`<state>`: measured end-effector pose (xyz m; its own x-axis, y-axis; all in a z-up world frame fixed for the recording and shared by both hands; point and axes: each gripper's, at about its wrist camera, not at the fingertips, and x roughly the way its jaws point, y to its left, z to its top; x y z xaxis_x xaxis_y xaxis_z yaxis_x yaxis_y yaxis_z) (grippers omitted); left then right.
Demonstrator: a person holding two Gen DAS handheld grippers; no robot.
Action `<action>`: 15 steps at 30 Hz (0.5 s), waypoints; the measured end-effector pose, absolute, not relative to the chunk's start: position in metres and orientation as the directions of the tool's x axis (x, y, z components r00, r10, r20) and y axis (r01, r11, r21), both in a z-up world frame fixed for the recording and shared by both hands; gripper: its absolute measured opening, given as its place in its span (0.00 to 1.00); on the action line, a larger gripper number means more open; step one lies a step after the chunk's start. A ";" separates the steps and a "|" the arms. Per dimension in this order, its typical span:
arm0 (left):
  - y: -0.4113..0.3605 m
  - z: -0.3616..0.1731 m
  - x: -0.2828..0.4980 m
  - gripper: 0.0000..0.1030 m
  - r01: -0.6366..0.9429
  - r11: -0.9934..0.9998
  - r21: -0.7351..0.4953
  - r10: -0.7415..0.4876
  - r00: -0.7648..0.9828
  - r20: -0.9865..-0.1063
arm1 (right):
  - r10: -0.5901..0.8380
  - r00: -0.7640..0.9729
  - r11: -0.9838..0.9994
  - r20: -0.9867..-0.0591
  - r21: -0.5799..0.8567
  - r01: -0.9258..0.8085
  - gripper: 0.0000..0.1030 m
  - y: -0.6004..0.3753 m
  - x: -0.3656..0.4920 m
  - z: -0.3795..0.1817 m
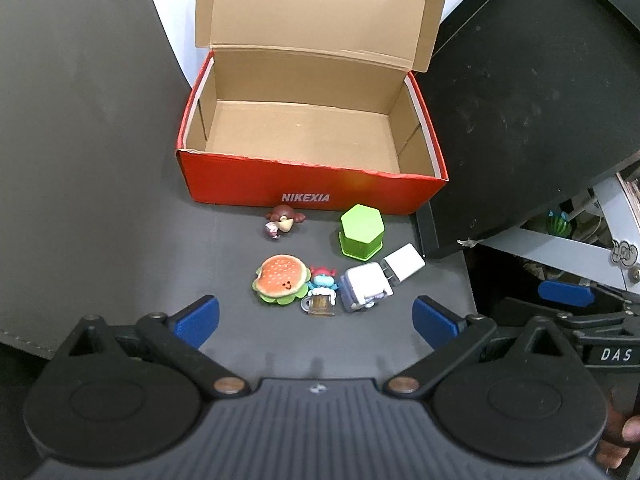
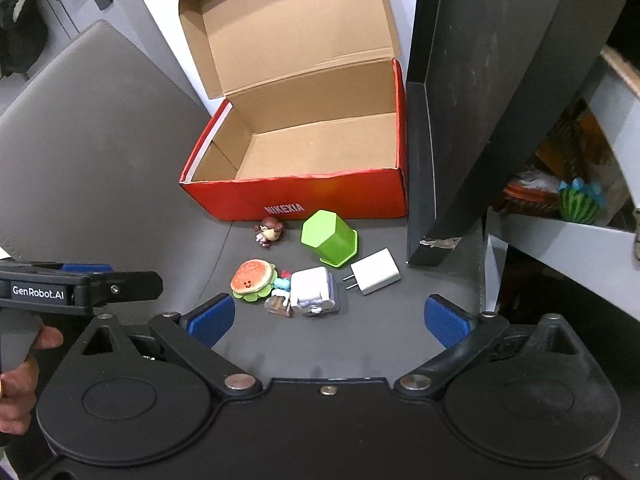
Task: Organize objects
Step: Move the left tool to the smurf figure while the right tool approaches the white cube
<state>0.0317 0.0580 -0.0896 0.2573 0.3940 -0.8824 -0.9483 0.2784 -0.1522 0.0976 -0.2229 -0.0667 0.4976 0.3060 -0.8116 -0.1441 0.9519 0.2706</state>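
Observation:
An open red shoebox [image 1: 312, 190] [image 2: 320, 196] stands on a dark grey mat, lid up, empty inside. In front of it lie a small brown-haired doll [image 1: 282, 222] [image 2: 269, 231], a green hexagonal cup upside down [image 1: 361, 236] [image 2: 329, 238], a burger toy [image 1: 282, 283] [image 2: 253, 280], a blue-and-red figurine [image 1: 322, 283] [image 2: 282, 282], a small beer-mug charm [image 1: 320, 305] [image 2: 279, 305], a white cube toy [image 1: 366, 285] [image 2: 313, 290] and a white plug charger [image 1: 404, 262] [image 2: 376, 271]. My left gripper [image 1: 316, 318] and right gripper [image 2: 330, 316] are both open and empty, just short of the objects.
A black board [image 1: 520, 112] [image 2: 472, 100] leans at the right of the box. Beyond it is a white shelf [image 2: 560, 236] with a watermelon toy [image 2: 578, 202]. The left gripper's body [image 2: 60, 290] shows at the left of the right wrist view.

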 end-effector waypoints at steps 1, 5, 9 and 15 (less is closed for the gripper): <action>0.060 -0.092 0.032 0.97 -0.949 0.270 -0.160 0.392 0.260 -0.882 | 0.308 0.497 0.951 -0.811 0.272 -0.145 0.96 -0.223 0.099 -0.068; 0.066 -0.099 0.036 0.97 -0.958 0.239 -0.160 0.416 0.251 -0.874 | 0.317 0.495 0.948 -0.809 0.283 -0.145 0.91 -0.224 0.102 -0.076; 0.071 -0.108 0.039 0.93 -0.963 0.215 -0.162 0.433 0.243 -0.868 | 0.317 0.516 0.947 -0.796 0.300 -0.120 0.90 -0.229 0.105 -0.082; 0.081 -0.125 0.036 0.80 -0.970 0.155 -0.190 0.417 0.238 -0.877 | 0.334 0.509 0.936 -0.794 0.345 -0.076 0.84 -0.240 0.109 -0.097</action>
<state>0.0362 0.0810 -0.1250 0.2382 0.4168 -0.8772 -0.9696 0.1545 -0.1899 0.1086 -0.2399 -0.0975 0.5086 0.3338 -0.7936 -0.0757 0.9356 0.3450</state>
